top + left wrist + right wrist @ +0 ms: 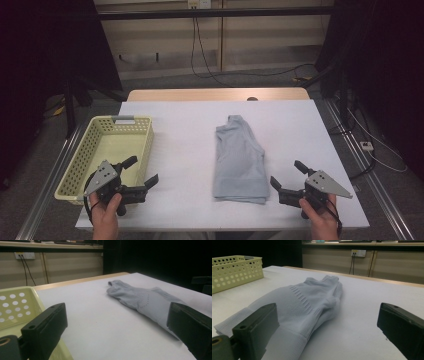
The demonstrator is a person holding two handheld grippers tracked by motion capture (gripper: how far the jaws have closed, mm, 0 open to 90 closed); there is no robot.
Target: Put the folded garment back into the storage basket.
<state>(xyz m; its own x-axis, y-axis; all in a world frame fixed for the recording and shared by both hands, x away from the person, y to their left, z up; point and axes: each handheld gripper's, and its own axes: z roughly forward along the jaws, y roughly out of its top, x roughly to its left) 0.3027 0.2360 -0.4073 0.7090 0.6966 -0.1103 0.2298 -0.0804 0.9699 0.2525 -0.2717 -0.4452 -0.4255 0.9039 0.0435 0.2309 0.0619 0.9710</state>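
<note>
Two claws spread and empty, left claw (142,172), right claw (286,174), folded garment (239,160) lying between them

A pale yellow perforated basket (111,145) sat on the white counter (185,150), just beside the left gripper (142,171).

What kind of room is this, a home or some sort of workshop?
Probably a lab or test room, not a home. A white-covered table holds just a folded pale-blue garment and a yellow basket. Cables run from a wall socket, and dark screens flank the table.
</note>
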